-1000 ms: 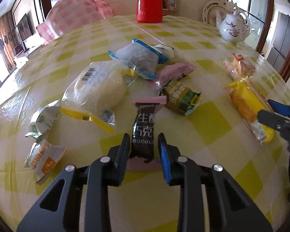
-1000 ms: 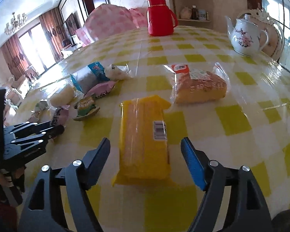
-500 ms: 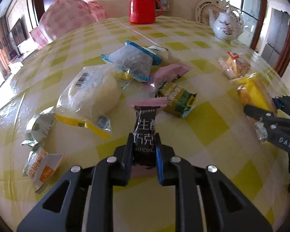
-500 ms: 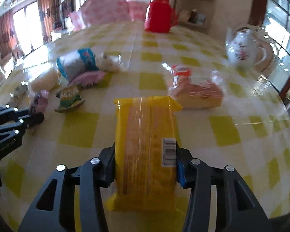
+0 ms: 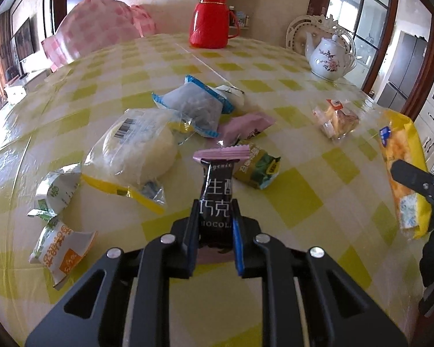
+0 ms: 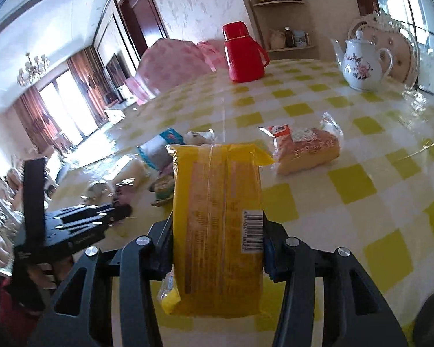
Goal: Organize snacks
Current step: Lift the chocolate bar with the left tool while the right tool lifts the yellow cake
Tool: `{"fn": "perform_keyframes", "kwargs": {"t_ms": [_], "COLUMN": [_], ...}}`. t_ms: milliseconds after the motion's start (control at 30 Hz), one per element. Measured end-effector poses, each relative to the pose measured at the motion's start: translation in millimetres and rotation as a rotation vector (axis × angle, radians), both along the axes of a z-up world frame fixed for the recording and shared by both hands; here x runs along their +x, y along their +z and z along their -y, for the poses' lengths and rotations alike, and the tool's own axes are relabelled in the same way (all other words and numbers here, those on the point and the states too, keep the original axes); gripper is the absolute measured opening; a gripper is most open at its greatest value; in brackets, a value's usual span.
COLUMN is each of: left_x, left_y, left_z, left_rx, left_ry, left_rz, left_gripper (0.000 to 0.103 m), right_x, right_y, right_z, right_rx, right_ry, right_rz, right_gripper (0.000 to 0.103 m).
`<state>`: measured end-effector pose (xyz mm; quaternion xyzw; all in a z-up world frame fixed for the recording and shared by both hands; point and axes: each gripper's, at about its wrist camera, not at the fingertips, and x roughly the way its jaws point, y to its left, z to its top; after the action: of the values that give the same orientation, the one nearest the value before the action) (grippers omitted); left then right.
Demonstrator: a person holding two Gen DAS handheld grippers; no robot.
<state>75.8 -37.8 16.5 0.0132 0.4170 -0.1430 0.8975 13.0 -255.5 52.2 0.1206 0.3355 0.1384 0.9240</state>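
Note:
My left gripper is shut on a dark chocolate bar with a pink end and holds it lifted off the table. My right gripper is shut on a long yellow snack packet and holds it raised; the packet also shows at the right of the left wrist view. On the yellow checked table lie a white bun pack, a blue-edged pack, a pink pack, a green pack and a clear cake pack.
Two small white and green wrappers lie at the left near the table edge. A red thermos and a white teapot stand at the far side. A pink checked cushion sits behind the table.
Both grippers closed from open: the left on the chocolate bar, the right on the yellow packet. Both items have since been lifted off the table.

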Motion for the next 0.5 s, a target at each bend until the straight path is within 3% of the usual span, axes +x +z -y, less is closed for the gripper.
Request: {"fn": "perform_keyframes", "kwargs": {"t_ms": [300, 500], "left_x": [-2, -23], "left_y": [3, 12], "left_z": [-15, -26], "left_rx": [-0.041, -0.105], "left_ry": [0.043, 0.065], "left_rz": [0.001, 0.023], "left_gripper": [0.020, 0.020], "right_x": [-17, -41], "right_y": [-6, -15], "right_z": [-4, -20], "right_rx": [0.191, 0.247], "right_ry": [0.032, 0.047], "right_rz": [-0.030, -0.048], "right_gripper": [0.047, 0.047]}}
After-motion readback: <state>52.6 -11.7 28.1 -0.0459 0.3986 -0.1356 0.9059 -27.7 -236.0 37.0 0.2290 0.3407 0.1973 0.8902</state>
